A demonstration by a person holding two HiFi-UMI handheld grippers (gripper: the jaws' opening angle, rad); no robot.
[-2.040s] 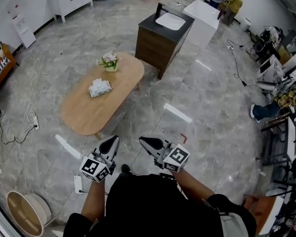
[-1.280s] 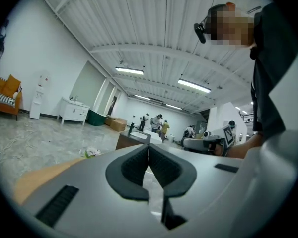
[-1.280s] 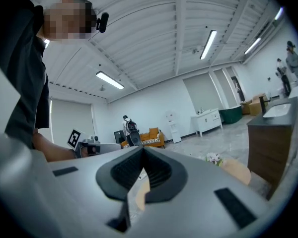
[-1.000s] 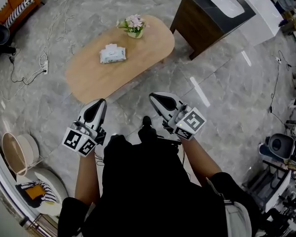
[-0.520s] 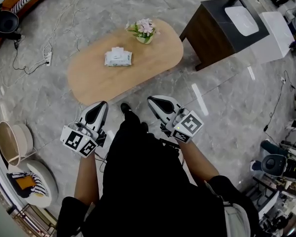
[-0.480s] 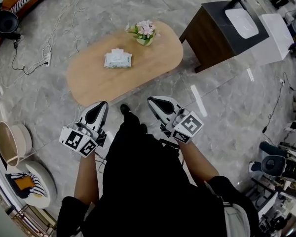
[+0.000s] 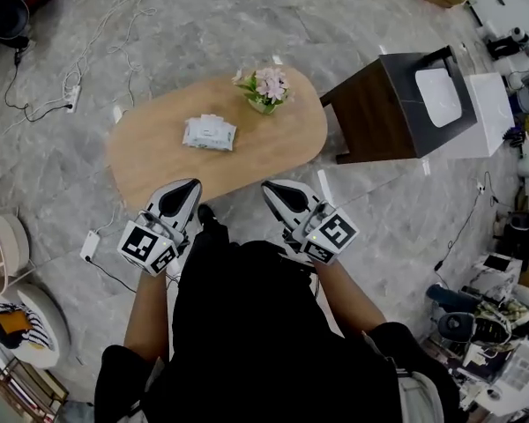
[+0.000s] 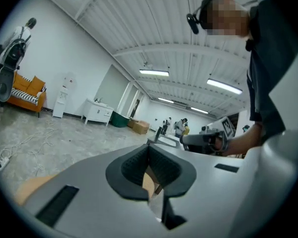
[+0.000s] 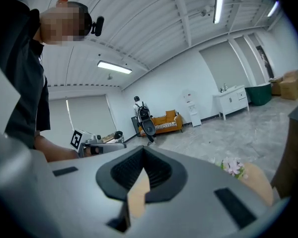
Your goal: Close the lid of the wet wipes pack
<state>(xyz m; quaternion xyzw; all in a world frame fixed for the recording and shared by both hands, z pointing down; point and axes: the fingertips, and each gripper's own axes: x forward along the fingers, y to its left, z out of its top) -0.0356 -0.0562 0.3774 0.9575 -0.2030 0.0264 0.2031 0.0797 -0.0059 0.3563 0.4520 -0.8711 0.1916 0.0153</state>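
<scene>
The wet wipes pack [image 7: 209,132] lies flat on the oval wooden table [image 7: 159,170], left of a small pot of pink flowers [image 7: 266,88]; I cannot tell how its lid stands. My left gripper [image 7: 187,189] and right gripper [image 7: 273,189] hang in front of the person's body, short of the table's near edge and well apart from the pack. Both are shut with nothing in them. In the left gripper view the left gripper [image 8: 149,148] points up into the room. The right gripper [image 9: 141,150] in its own view does the same, with the flowers [image 9: 232,166] at lower right.
A dark cabinet with a white basin [image 7: 397,108] stands just right of the table. Cables and a power strip [image 7: 90,245] lie on the stone floor at the left, and round baskets [image 7: 0,249] sit at the far left edge. Equipment clutters the lower right corner.
The view has closed in on the table, which now lies just ahead of both grippers. The grippers have stayed shut and close to the body.
</scene>
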